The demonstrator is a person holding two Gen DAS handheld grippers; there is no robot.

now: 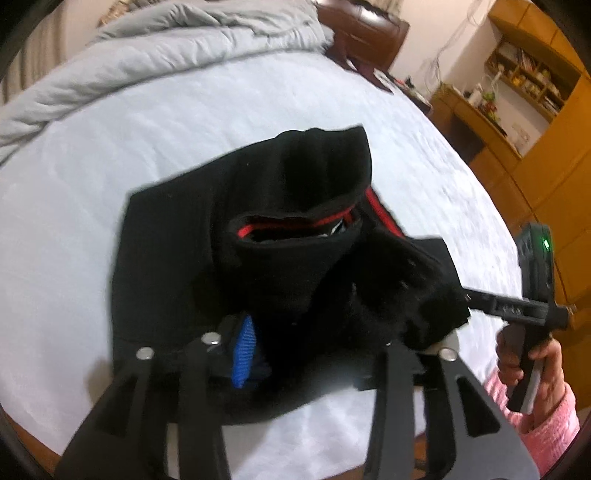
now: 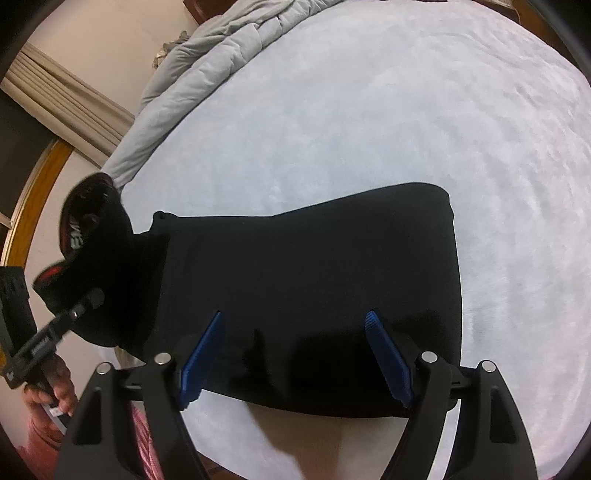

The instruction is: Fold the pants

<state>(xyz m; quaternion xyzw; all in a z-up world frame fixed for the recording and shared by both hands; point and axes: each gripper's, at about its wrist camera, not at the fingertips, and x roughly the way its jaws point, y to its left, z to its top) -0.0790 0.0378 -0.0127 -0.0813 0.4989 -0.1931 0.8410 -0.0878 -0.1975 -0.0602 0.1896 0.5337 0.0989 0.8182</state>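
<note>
Black pants (image 2: 306, 280) with a red-trimmed waistband lie partly folded on the pale bed sheet (image 2: 332, 122). In the left wrist view the waistband end (image 1: 295, 229) is raised off the bed, bunched over my left gripper (image 1: 317, 354). Only one blue pad (image 1: 243, 350) shows; cloth hides the other, so the jaws seem to stand wide. My right gripper (image 2: 295, 350) is open, its blue pads (image 2: 388, 358) spread just above the near edge of the flat folded part, holding nothing. The lifted waistband shows at the left in the right wrist view (image 2: 88, 236).
A grey quilt (image 1: 155, 62) is bunched along the far side of the bed. A brown headboard (image 1: 365, 33) and wooden shelves and cabinets (image 1: 524, 96) stand beyond the bed. The bed's near edge runs just under both grippers.
</note>
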